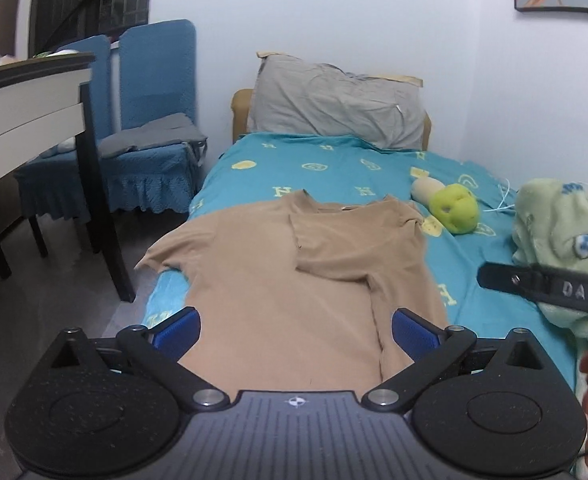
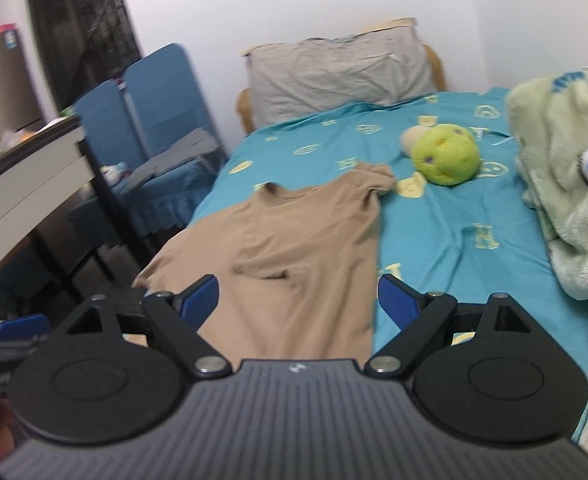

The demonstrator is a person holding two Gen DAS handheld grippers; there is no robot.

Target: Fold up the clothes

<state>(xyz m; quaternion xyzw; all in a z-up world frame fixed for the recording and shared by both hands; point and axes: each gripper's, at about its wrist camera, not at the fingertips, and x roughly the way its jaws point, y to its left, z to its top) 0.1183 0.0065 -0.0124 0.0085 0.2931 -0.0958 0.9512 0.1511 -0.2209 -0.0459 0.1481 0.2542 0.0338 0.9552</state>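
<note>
Lying flat on the bed [image 1: 334, 168], a tan T-shirt [image 1: 294, 288] of soft, smooth knit; one side panel with its short sleeve is folded inward over the chest, the other sleeve spreads toward the bed's edge, and the ribbed round neckline points toward the pillow [image 1: 334, 104].

Bed: turquoise cotton sheet printed with pale yellow letters and rings, lightly creased.

Pillow: grey, crumpled rectangular case, propped at the bed's head against a tan wooden frame.

Plush toy [image 1: 454, 208]: lime-green rounded head, fuzzy, with a cream cylindrical body, on the bed beside the shirt's folded shoulder.

Fleece blanket [image 1: 558, 224]: pale green, thick pile, blue-and-white motifs, heaped at the bed's wall side.

Left gripper [image 1: 296, 334]: matte black linkages, blue ribbed pads, jaws spread wide over the shirt's hem end, nothing clamped.

Right gripper [image 2: 298, 300]: same build, jaws likewise spread wide above the shirt, holding nothing.

Chairs [image 1: 150, 120]: two, in blue textured covers with frilled skirts, beside the bed; folded grey cloth on one seat.
</note>
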